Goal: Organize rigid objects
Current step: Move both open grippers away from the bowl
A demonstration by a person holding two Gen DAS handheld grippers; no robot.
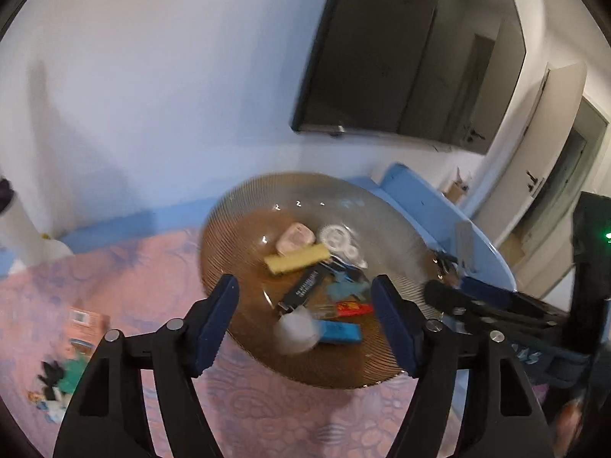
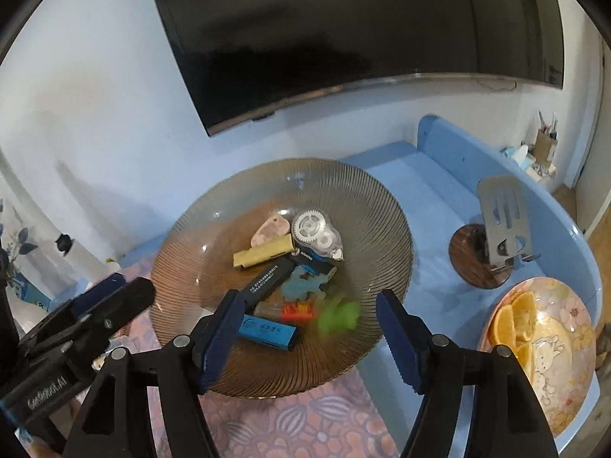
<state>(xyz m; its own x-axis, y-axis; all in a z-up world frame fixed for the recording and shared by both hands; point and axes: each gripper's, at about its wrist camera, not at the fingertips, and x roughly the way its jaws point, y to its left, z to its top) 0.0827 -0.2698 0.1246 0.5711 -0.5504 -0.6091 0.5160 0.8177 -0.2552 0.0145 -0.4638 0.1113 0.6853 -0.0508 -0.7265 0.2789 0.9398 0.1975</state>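
Glass, ribbed and amber-brown, makes up the wide dish (image 1: pixel 244 229) that serves as the landmark in the left wrist view. It sits on a pink patterned cloth (image 1: pixel 133 267) and holds the small hard things being sorted: a yellow bar (image 1: pixel 296 259), a pink eraser-like block (image 1: pixel 294 237), a white geared tape dispenser (image 1: pixel 338 240), a black stick with white lettering (image 1: pixel 303 286), a red piece (image 1: pixel 353 308) and a blue lighter-shaped case (image 1: pixel 338 331). A blurred white lump (image 1: pixel 296 332) lies at the near side of the dish; I cannot tell what it is. All look light and stiff, smooth plastic that could slip, so each is best pinched across its narrow flat sides. The dish itself looks fragile and heavy, and its rim is the only place to take it. The left gripper (image 1: pixel 305 324) stands spread wide above the near rim, pinching nothing. Right of the dish, the other tool appears closed.

From the right wrist view the same dish (image 2: pixel 366 206) fills the middle, with the yellow bar (image 2: pixel 263 253), geared dispenser (image 2: pixel 315 234), black stick (image 2: pixel 267 278) and blue case (image 2: pixel 267 330) piled toward its centre. A blurred green thing (image 2: pixel 340 318) shows over the near part of the dish; whether it rests there I cannot say. The right gripper (image 2: pixel 309 337) is spread wide and empty. Left of the dish, the left tool looks narrow. Right of the dish stand a metal holder (image 2: pixel 504 221) and a plate of orange slices (image 2: pixel 550 343).
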